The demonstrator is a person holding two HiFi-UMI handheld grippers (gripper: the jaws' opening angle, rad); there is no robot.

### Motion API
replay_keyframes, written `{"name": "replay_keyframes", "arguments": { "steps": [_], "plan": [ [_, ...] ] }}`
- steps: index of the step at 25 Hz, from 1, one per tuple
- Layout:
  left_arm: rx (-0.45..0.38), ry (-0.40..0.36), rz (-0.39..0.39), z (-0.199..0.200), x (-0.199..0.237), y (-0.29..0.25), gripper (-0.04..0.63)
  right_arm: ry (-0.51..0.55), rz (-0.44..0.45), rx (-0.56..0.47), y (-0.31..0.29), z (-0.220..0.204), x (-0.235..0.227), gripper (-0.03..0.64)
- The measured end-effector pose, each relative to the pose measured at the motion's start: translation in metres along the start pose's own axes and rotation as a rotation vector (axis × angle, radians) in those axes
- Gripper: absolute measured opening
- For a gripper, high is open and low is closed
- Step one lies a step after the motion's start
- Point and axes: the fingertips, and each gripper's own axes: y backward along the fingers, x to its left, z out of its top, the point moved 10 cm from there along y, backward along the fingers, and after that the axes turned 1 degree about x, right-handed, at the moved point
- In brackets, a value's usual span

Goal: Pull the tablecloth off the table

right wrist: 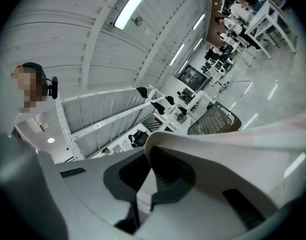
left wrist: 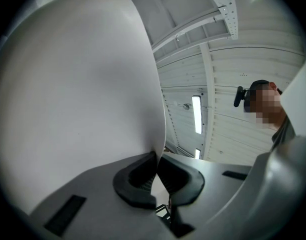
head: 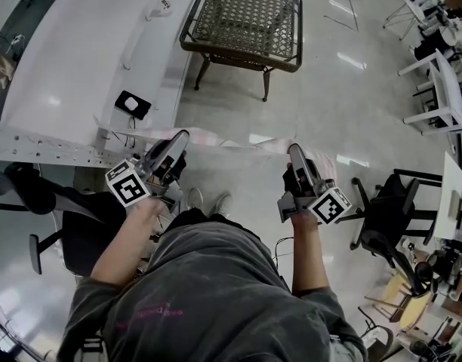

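Note:
The tablecloth (head: 231,143) is off the table and hangs stretched between my two grippers, showing in the head view as a thin pale strip seen edge-on. My left gripper (head: 182,136) is shut on its left end. In the left gripper view the cloth (left wrist: 78,99) fills the left half as a white sheet pinched between the dark pads (left wrist: 138,176). My right gripper (head: 294,151) is shut on the right end. In the right gripper view the cloth (right wrist: 233,144) runs off to the right from the shut jaws. The brown wicker table (head: 242,21) stands bare ahead.
A long white worktop (head: 80,51) runs along the left with a black device (head: 132,105) near its edge. Black office chairs stand at my left (head: 35,191) and right (head: 386,217). White chairs (head: 442,89) are at the far right. The floor is glossy.

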Motion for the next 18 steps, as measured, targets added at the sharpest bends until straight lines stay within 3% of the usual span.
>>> {"name": "replay_keyframes", "arguments": {
  "steps": [18],
  "plan": [
    [-0.006,-0.002,0.002,0.0031,-0.0009,-0.0012,0.000,0.016,0.015,0.011,-0.0066,0.0056,0.0011,0.005]
  ]
}}
